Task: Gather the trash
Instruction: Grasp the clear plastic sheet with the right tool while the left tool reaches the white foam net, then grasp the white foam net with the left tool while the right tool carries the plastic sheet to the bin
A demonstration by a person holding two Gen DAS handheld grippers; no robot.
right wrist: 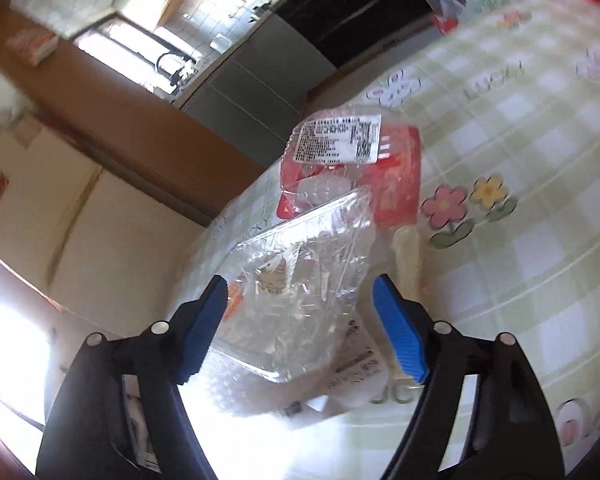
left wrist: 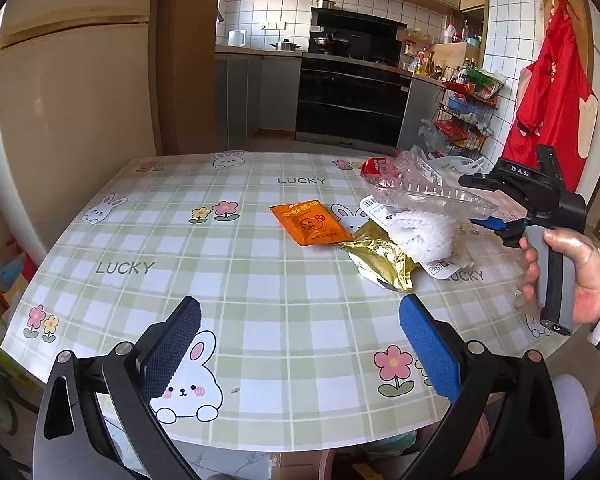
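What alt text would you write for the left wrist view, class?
Open left gripper hovers over a checked tablecloth. Beyond lie an orange packet, a gold wrapper and a clear tray, where the right gripper reaches in. Kitchen behind.

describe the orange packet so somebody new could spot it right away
Start at the table with the green-checked bunny tablecloth. Near its middle lies a flat orange foil sachet, just left of a crumpled gold foil bag. It is the only orange piece, printed with a cartoon figure.
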